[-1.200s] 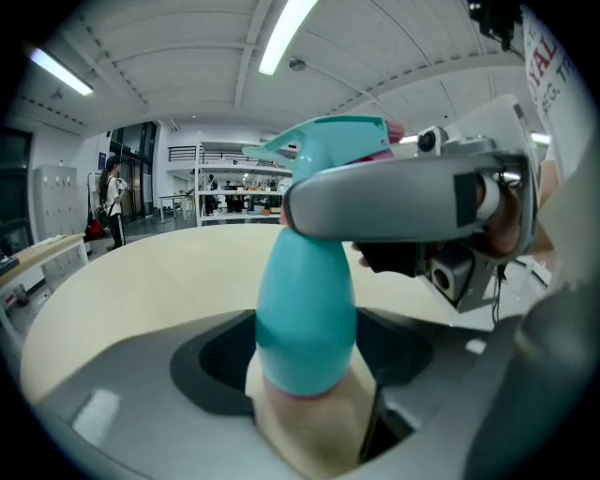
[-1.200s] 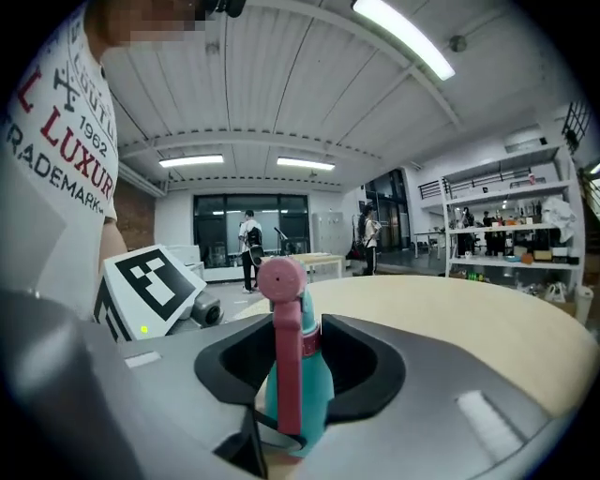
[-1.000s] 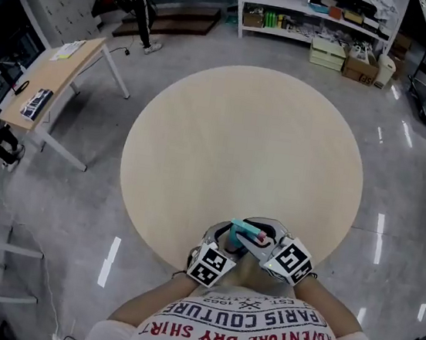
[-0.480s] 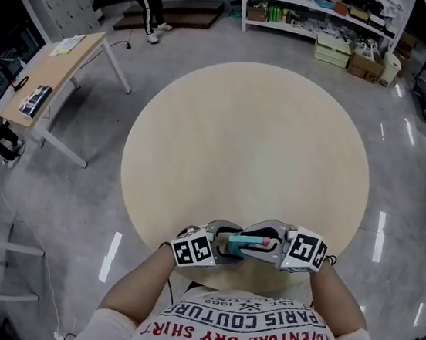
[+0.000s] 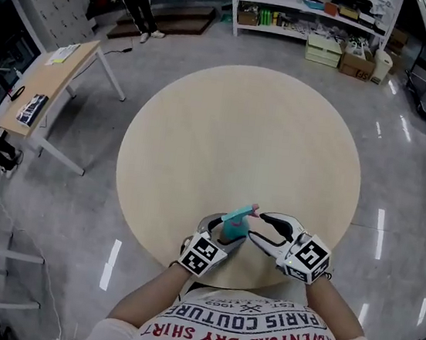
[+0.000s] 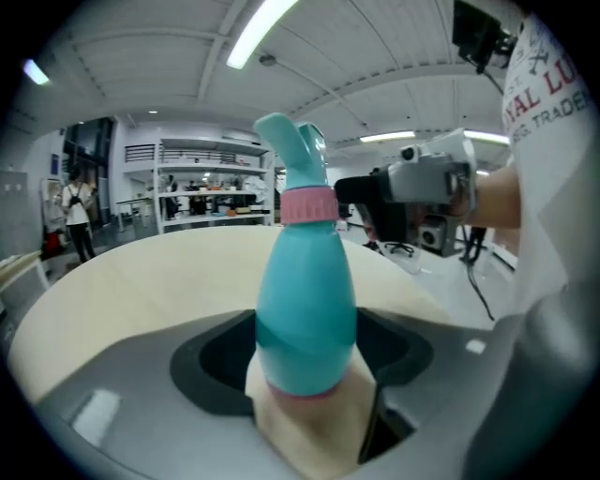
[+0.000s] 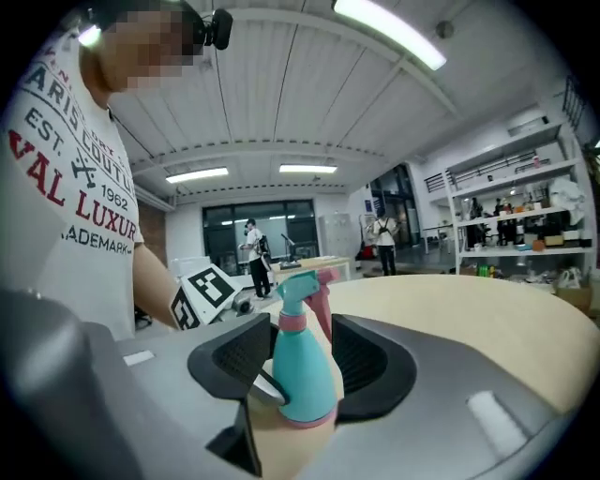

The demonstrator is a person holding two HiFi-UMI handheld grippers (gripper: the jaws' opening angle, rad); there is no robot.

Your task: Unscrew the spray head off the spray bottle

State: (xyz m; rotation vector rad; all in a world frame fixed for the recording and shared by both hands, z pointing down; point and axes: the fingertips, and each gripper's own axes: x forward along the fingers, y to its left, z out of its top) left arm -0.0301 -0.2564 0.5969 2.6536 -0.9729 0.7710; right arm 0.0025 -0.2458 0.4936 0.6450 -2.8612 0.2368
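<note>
1. The left gripper (image 5: 224,235) clamps the bottle (image 5: 235,223) upright at the table's (image 5: 241,130) near edge.
2. The right gripper's (image 5: 257,228) jaws have just been opening. They flank the head (image 6: 292,150), seemingly without pressing it.
3. Likely between twists, since the head is still on. Next, the right gripper must re-grip the collar (image 6: 309,204) squarely and turn.

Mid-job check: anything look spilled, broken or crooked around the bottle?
Nothing stands out. The spray bottle sits clamped in the left gripper, its spray head and pink collar on and intact, and the table shows no spill. The right gripper has just been opening; its fingers flank the bottle without pressing.
</note>
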